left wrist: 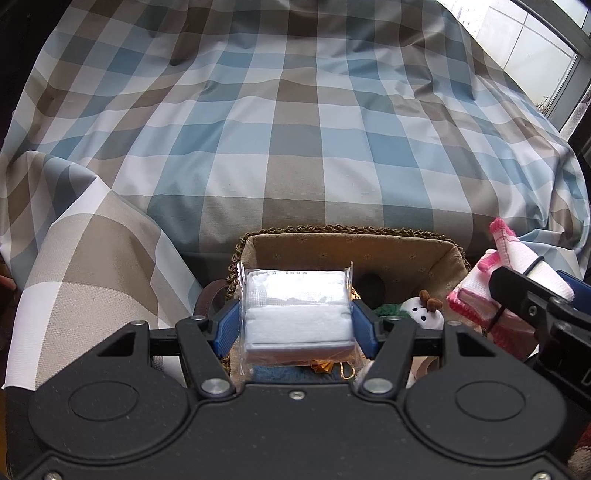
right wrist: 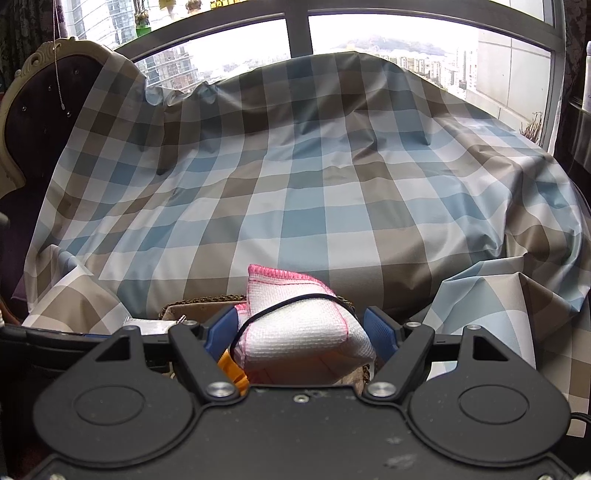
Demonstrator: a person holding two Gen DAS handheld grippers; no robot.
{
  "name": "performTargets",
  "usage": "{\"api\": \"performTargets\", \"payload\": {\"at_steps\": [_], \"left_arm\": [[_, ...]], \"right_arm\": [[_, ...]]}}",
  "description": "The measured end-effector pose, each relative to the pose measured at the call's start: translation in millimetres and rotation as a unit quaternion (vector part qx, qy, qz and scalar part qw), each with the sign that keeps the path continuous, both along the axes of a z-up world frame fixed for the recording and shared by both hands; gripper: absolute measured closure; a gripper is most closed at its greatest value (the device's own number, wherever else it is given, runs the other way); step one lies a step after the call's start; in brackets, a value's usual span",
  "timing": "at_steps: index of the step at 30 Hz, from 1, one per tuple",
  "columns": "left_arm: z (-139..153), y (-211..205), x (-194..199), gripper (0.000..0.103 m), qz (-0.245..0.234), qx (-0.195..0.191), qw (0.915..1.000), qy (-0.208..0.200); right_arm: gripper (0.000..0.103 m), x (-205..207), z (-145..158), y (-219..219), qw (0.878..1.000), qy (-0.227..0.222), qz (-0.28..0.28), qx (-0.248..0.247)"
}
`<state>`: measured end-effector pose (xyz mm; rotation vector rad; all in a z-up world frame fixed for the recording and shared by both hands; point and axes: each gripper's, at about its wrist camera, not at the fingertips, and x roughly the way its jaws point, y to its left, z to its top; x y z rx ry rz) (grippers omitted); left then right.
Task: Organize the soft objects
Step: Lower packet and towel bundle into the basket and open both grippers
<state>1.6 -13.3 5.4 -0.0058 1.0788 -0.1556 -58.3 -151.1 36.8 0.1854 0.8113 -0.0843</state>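
Note:
My left gripper (left wrist: 295,321) is shut on a clear-wrapped white pad pack (left wrist: 297,314), held above a woven basket (left wrist: 351,243) with a tan cloth lining. In the basket lie a small white plush toy (left wrist: 424,314), something green and something blue. My right gripper (right wrist: 304,328) is shut on a folded white cloth with pink edging (right wrist: 295,317), bound by a black band, above the basket's rim (right wrist: 201,301). That cloth and the right gripper also show at the right in the left wrist view (left wrist: 517,266).
A blue, brown and white checked cover (left wrist: 295,147) drapes the sofa behind the basket and hangs in folds at the left (left wrist: 92,258) and right (right wrist: 498,314). A carved chair back (right wrist: 33,110) stands far left; a window (right wrist: 295,33) lies behind.

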Motion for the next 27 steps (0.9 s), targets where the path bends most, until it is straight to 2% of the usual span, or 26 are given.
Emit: {"api": "performTargets", "payload": {"at_steps": [12, 27], "left_arm": [[-4.6, -2.3, 2.3, 0.044, -0.002, 0.010, 0.9998, 0.015], [-4.7, -2.5, 2.9, 0.042, -0.001, 0.010, 0.9998, 0.015]], "right_arm": [[0.027, 1.6, -3.5, -0.5, 1.000, 0.003, 0.000, 0.006], [0.026, 3.0, -5.9, -1.1, 1.000, 0.009, 0.001, 0.008]]}}
